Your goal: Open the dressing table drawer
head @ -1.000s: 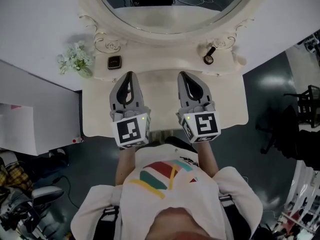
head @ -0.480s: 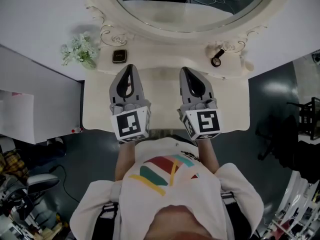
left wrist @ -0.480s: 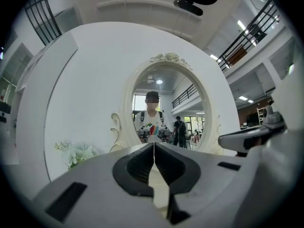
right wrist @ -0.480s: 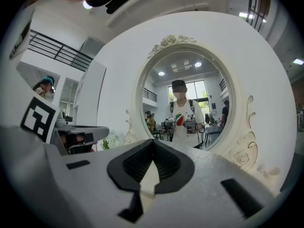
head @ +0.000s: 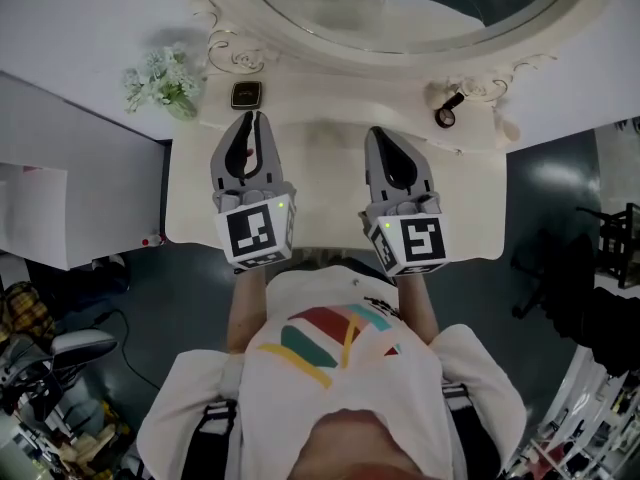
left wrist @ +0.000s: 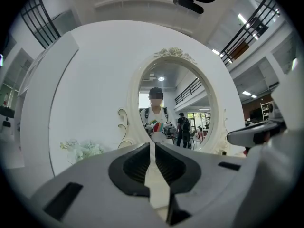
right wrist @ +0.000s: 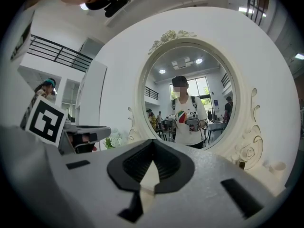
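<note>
The cream dressing table (head: 320,173) lies below me in the head view, its oval mirror (head: 400,8) at the top. Its drawer does not show; the front is hidden under the top's near edge and my body. My left gripper (head: 251,118) hovers over the left half of the top, shut and holding nothing. Over the right half my right gripper (head: 377,134) is likewise shut and holds nothing. Both point level at the mirror (left wrist: 173,108), which fills each gripper view. The left gripper (left wrist: 153,145) and right gripper (right wrist: 153,141) show their tips meeting.
A bunch of pale flowers (head: 160,80) and a small dark square box (head: 245,95) stand at the table's back left, just beyond the left gripper. A dark round-headed item (head: 446,113) lies at the back right. A white panel (head: 60,168) flanks the left; dark floor surrounds.
Both grippers have drifted to the left over the table top; the left one's tip now lies just below the dark box. Both stayed shut.
</note>
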`<state>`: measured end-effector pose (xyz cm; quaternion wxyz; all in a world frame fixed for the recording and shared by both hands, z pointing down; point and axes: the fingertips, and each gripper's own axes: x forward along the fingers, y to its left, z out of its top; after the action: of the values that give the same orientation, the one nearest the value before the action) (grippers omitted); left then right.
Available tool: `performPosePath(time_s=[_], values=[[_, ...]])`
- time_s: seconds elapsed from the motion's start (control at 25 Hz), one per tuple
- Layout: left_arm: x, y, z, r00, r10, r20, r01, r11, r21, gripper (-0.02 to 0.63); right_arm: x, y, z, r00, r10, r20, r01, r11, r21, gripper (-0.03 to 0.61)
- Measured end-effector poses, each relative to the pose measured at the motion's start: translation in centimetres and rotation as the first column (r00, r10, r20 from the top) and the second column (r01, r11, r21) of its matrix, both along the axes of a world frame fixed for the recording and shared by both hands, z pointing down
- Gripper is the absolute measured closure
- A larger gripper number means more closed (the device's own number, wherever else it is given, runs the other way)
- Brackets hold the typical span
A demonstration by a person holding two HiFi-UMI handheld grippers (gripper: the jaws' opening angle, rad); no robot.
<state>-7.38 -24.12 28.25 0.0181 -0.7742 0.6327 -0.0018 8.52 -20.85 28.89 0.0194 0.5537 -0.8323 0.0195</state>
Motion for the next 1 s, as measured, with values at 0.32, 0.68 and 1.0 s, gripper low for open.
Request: performPosePath(time_s=[0.32, 0.68, 1.0], values=[[-2.5, -1.4, 3.4, 0.999, -0.037, -0.004, 0.037, 0.993, -0.113, 0.592, -1.9, -0.1, 0.3, 0.998, -0.067, -0.015, 0.067, 0.998, -0.020, 0.578], [-4.5, -2.9, 11.8, 0.999, -0.040, 0.023, 0.045, 0.945, -0.323, 0.488, -2.6, -0.1, 1.4, 0.996, -0.087, -0.024, 0.085, 0.995, -0.058, 0.578], [-6.9, -3.6, 18.4, 0.993, -0.102, 0.051, 0.114, 0.897, -0.426, 0.469, -3.5, 0.0, 2.8, 0.992, -0.115, -0.044, 0.110, 0.989, -0.099, 0.578]])
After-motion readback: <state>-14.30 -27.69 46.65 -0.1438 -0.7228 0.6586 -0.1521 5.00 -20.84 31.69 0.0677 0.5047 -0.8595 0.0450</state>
